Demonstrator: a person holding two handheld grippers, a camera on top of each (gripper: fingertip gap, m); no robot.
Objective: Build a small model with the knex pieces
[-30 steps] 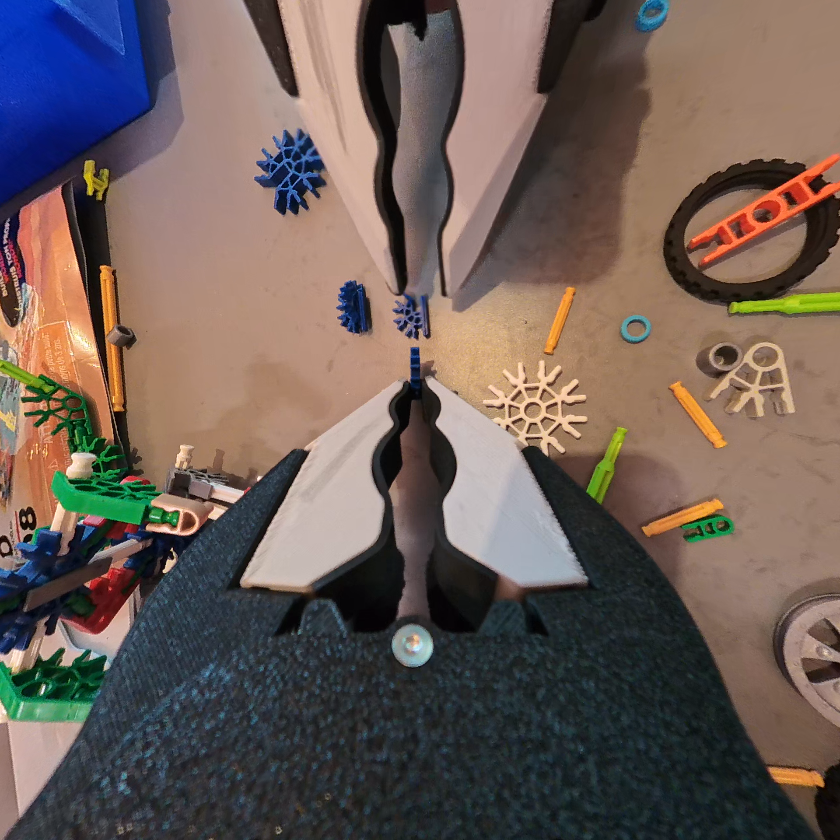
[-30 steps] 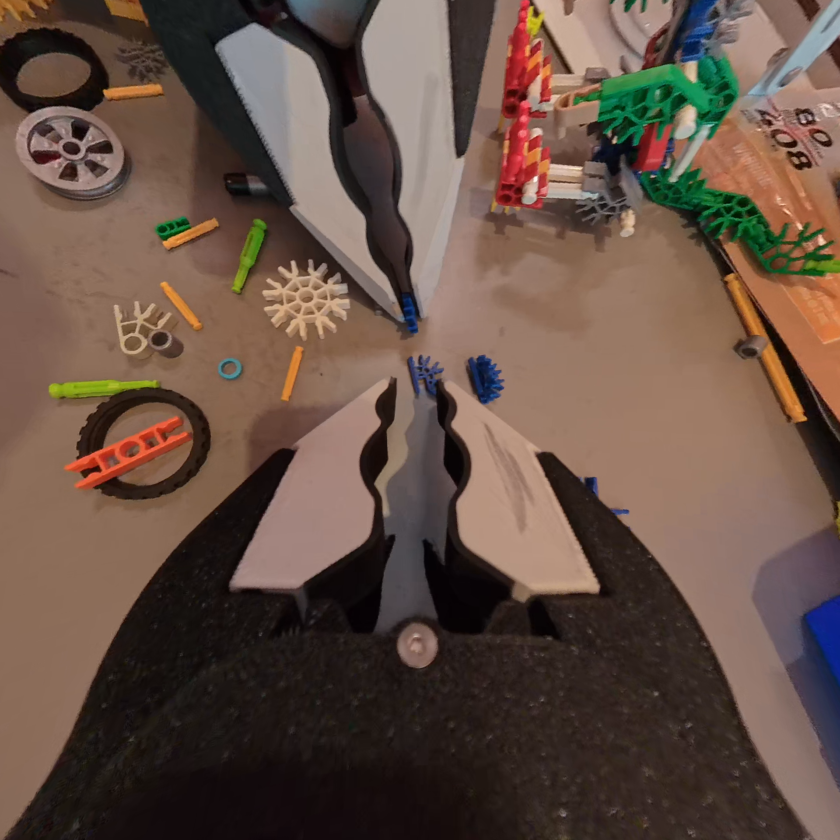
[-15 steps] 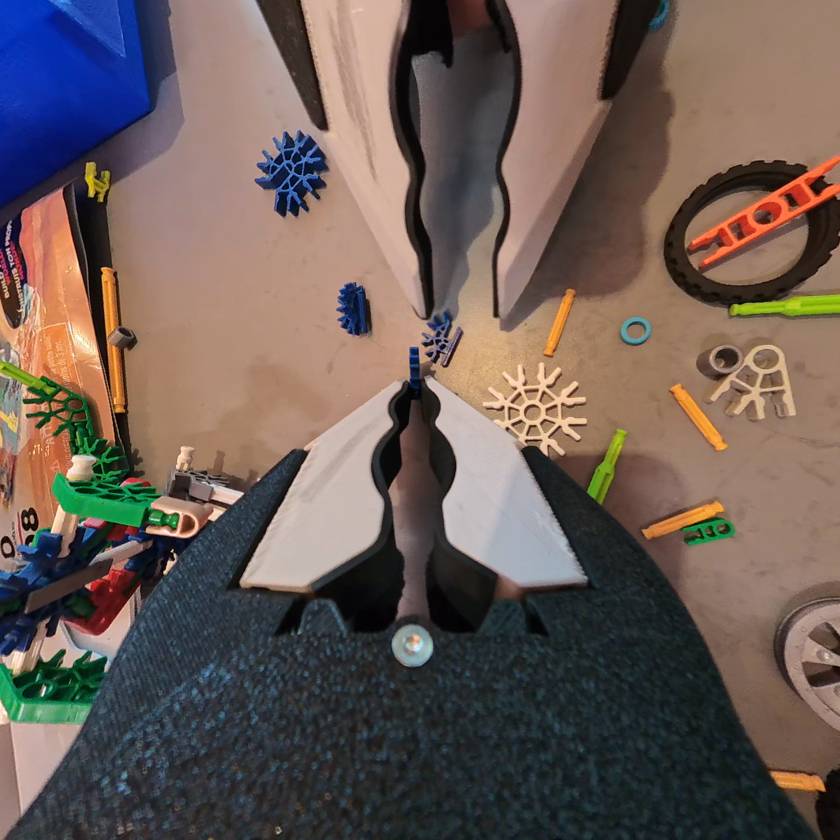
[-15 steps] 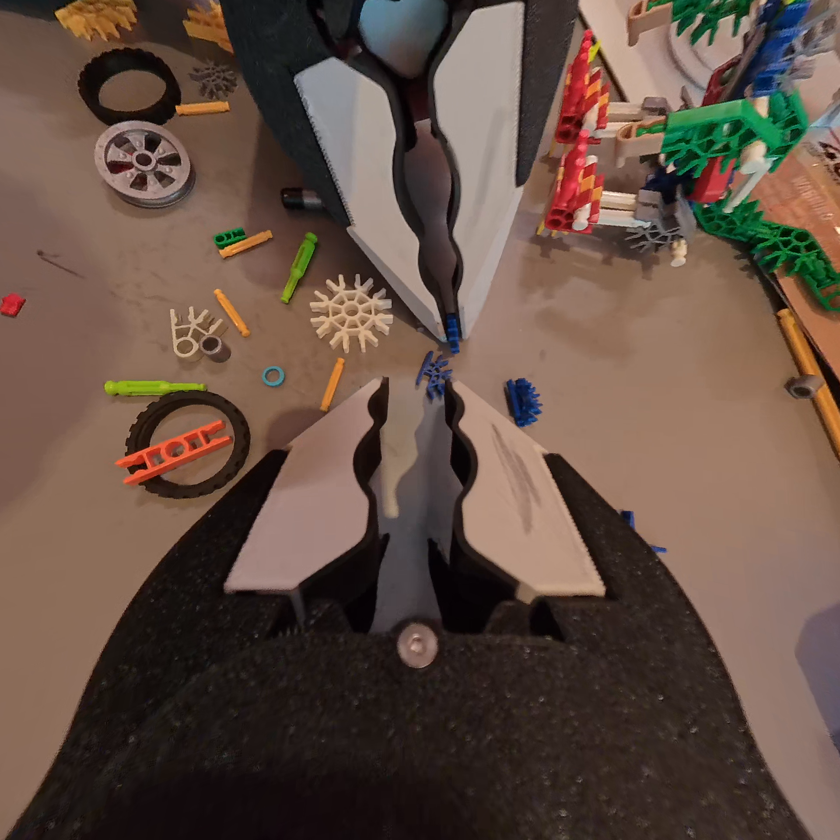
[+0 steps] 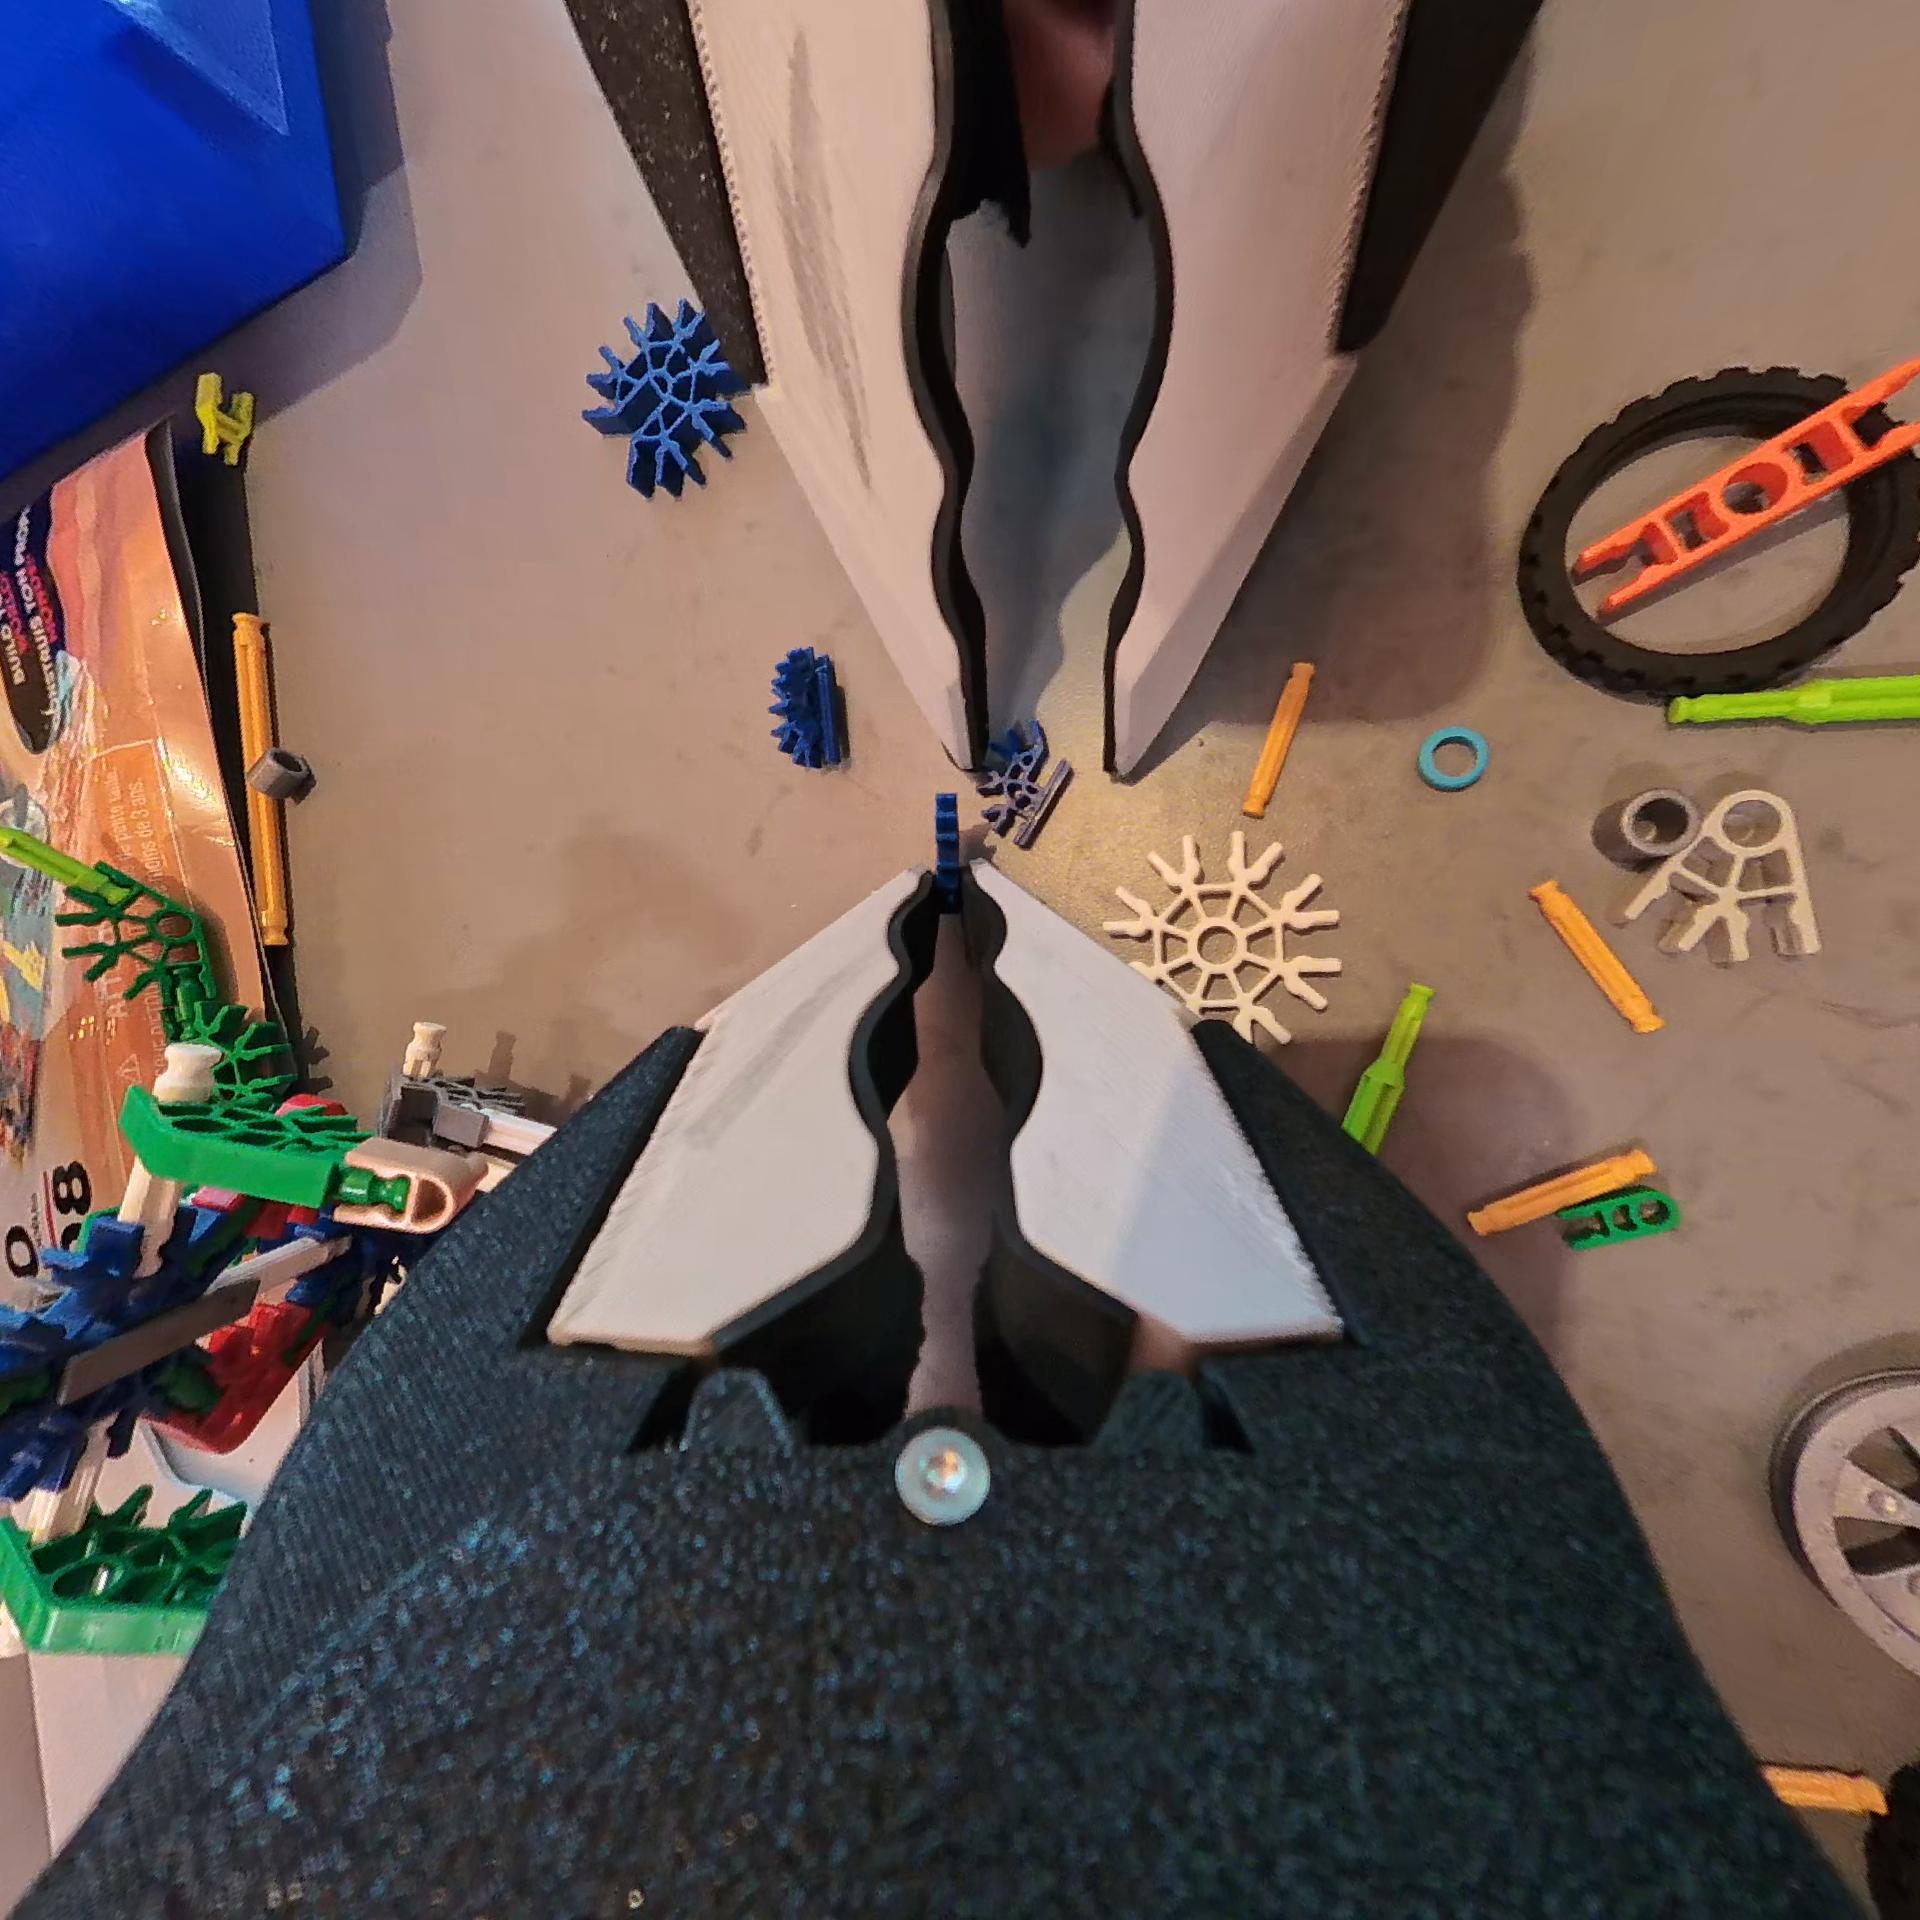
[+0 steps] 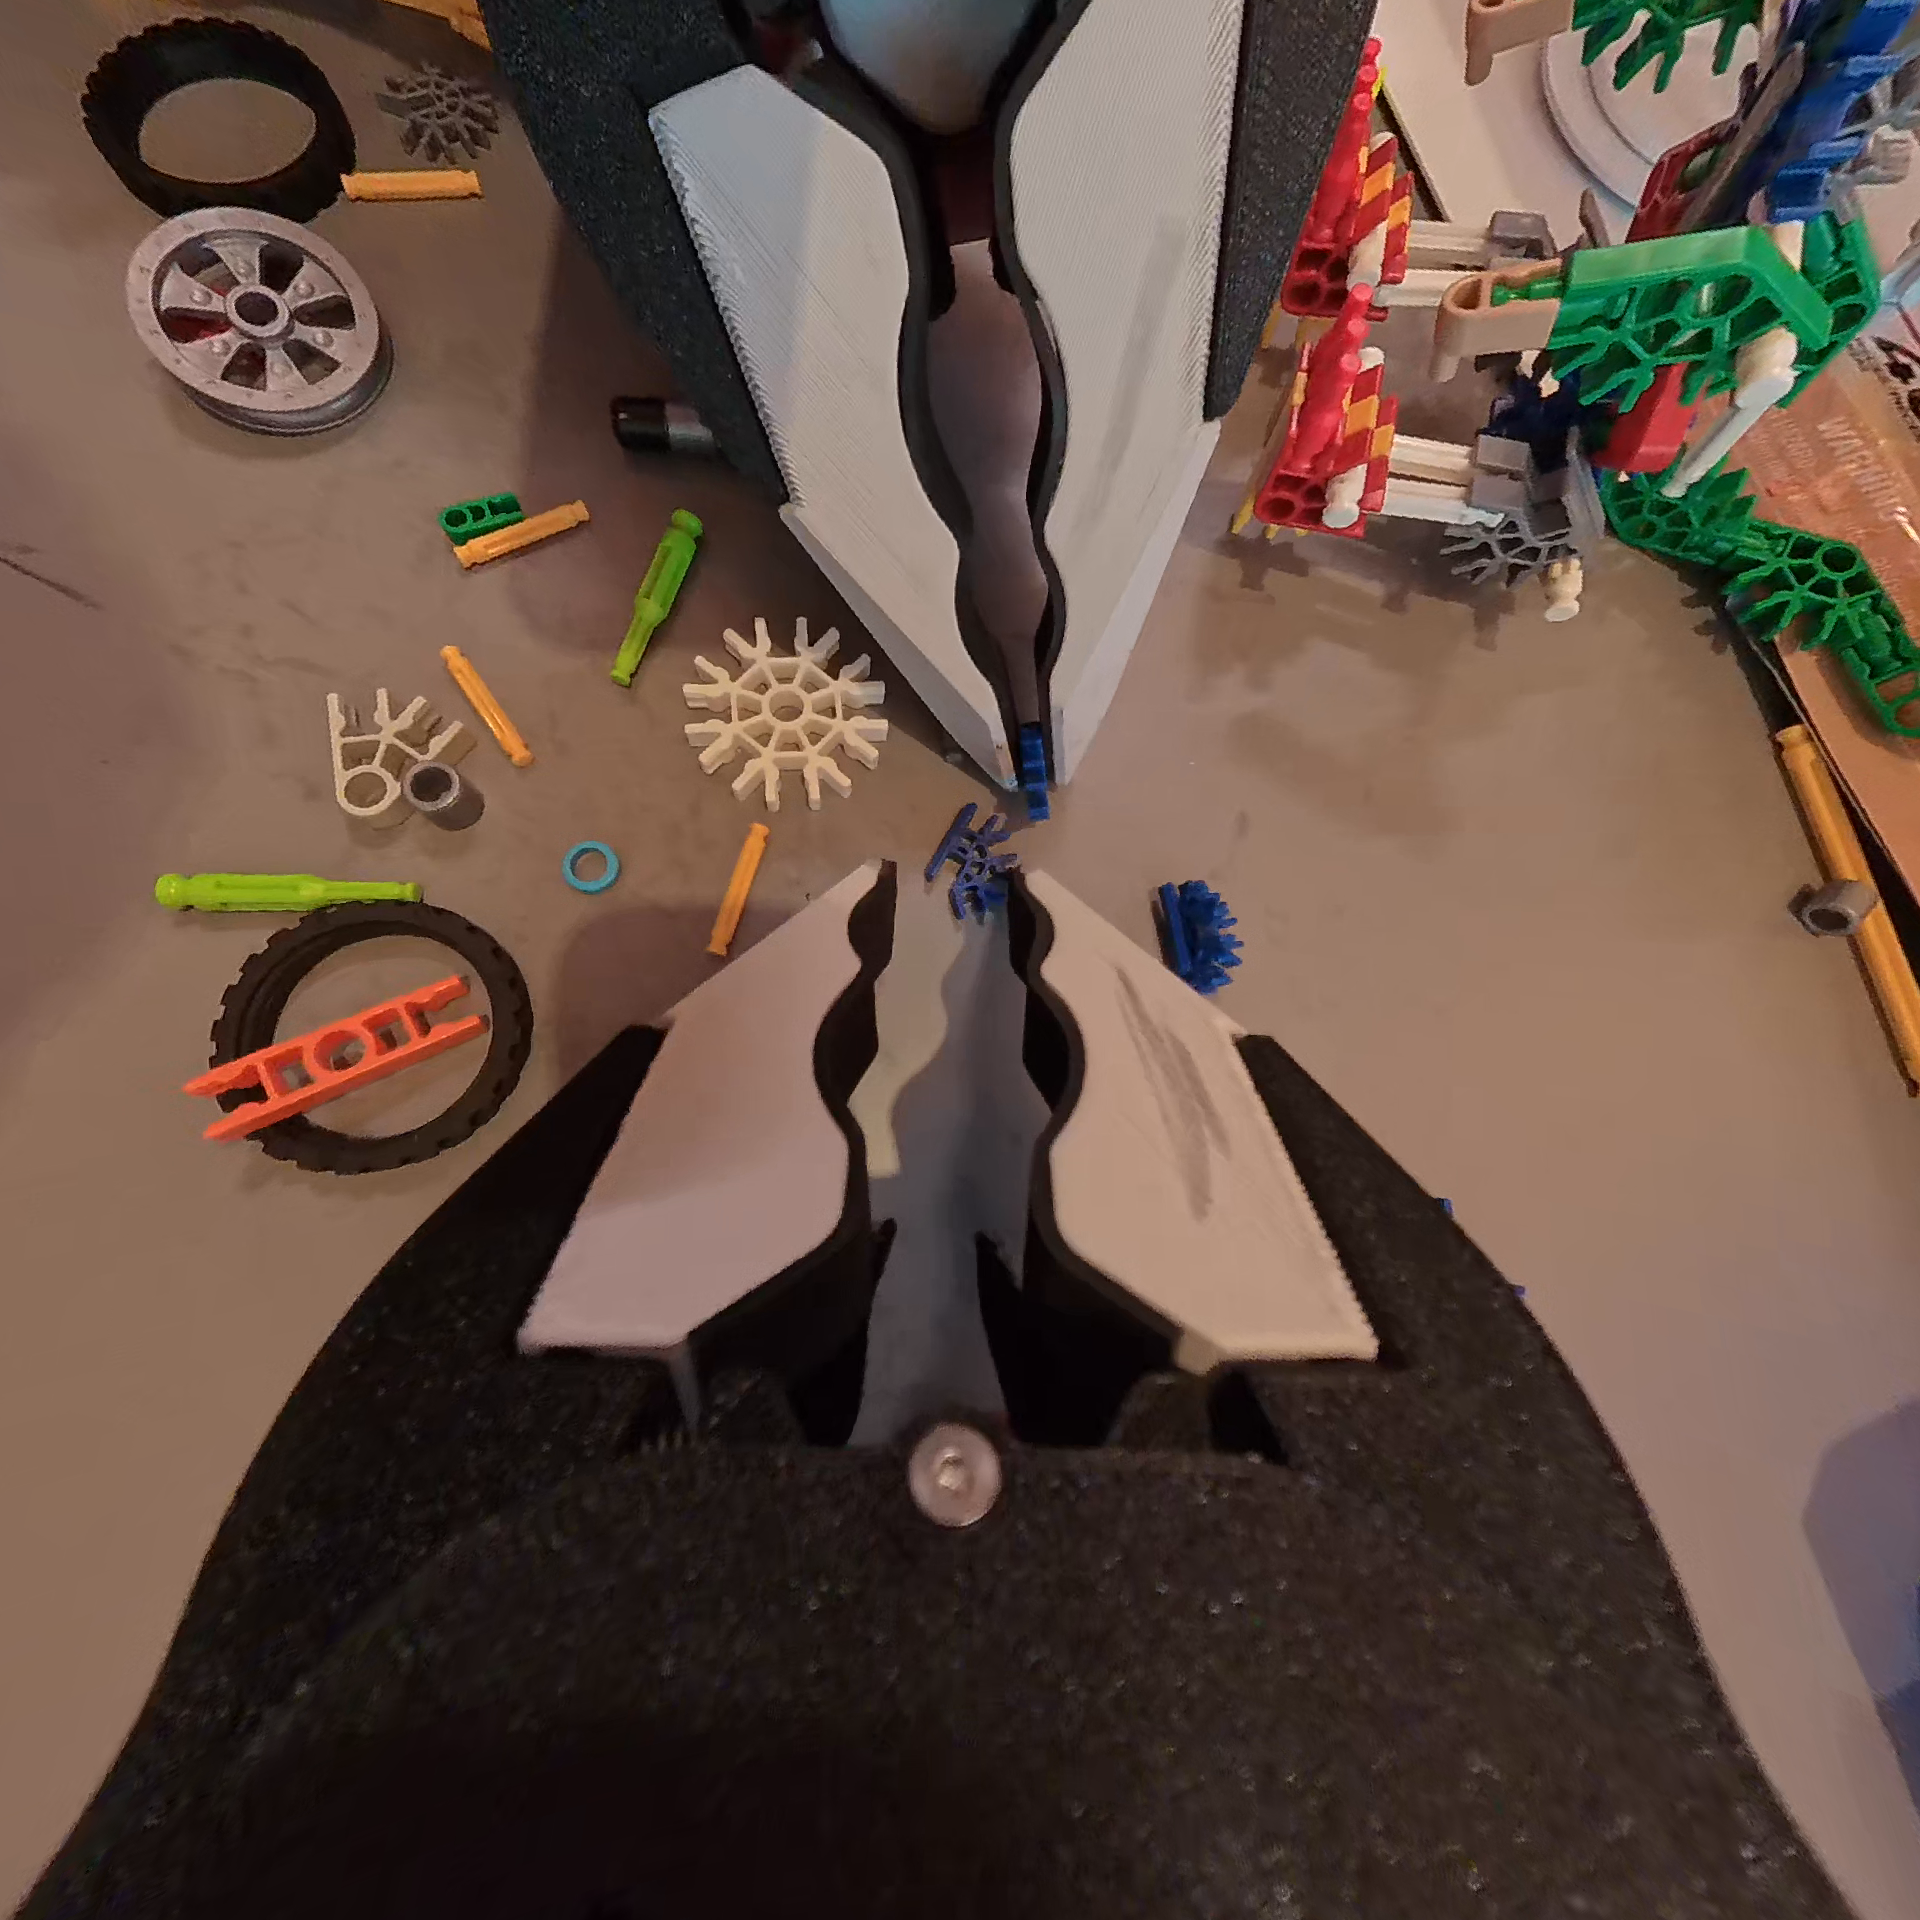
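My left gripper (image 5: 948, 878) is shut on a small blue connector piece (image 5: 945, 836) that sticks out past its tips; it also shows in the right wrist view (image 6: 1032, 764). My right gripper (image 6: 954, 881) faces it tip to tip and is open. A second small blue connector (image 6: 971, 868) lies tilted on the grey table between the right gripper's tips, close to its right finger. In the left wrist view this connector (image 5: 1023, 781) sits by one tip of the right gripper (image 5: 1042, 758). A third blue connector (image 5: 808, 709) lies just beside them.
A white snowflake connector (image 5: 1224, 945), a large blue snowflake (image 5: 667, 410), orange and green rods, a teal ring (image 5: 1452, 757), and a black tyre (image 5: 1704, 540) with an orange piece lie scattered. A built model (image 6: 1558, 395) and a printed box (image 5: 94, 727) stand at one side. A blue box (image 5: 156, 187) is in a corner. Both grippers' tips are close together, under 4 cm apart.
My right gripper has opened wider and moved in towards the left gripper. The loose blue connector now lies between its tips and has turned a little. The left gripper has kept still.
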